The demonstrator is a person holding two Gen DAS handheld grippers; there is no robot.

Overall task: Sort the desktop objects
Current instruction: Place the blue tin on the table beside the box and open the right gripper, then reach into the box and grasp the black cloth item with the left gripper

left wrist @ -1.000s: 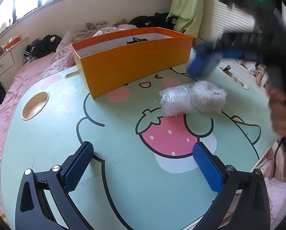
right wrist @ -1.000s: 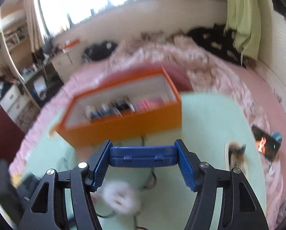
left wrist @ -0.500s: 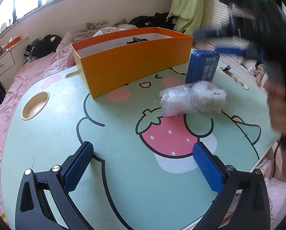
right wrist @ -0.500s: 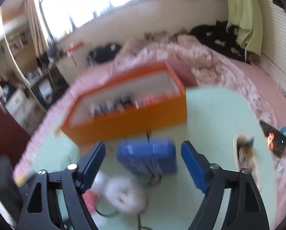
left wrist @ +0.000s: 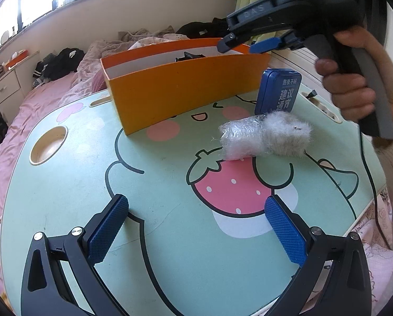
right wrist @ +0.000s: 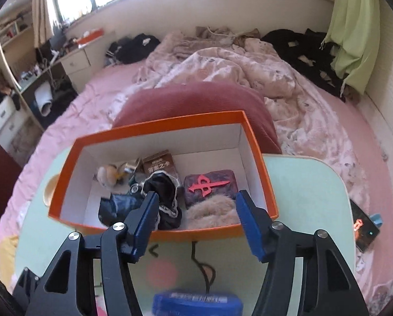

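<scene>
A blue tin (left wrist: 278, 90) stands upright on the green table (left wrist: 154, 189), just right of the orange box (left wrist: 180, 89); its top edge shows at the bottom of the right wrist view (right wrist: 197, 304). A clear plastic bundle (left wrist: 240, 141) and a white fluffy piece (left wrist: 288, 134) lie in front of the tin. My right gripper (left wrist: 245, 46) is open and empty, raised above the box's right end; in its own view (right wrist: 196, 216) it hangs over the box (right wrist: 257, 155). My left gripper (left wrist: 196, 226) is open and empty, low over the table's near part.
The orange box holds several items: a brown packet (right wrist: 159, 164), dark cloth (right wrist: 162, 192), a purple tin with a red mark (right wrist: 209, 187), tan fur (right wrist: 212, 214). A round cup hole (left wrist: 48, 144) is at the table's left. A bed with pink bedding (right wrist: 222, 68) lies behind.
My right gripper let go of the blue tin, which now stands on the table beside the box. The gripper then rose and moved over the box. The left gripper stayed still.
</scene>
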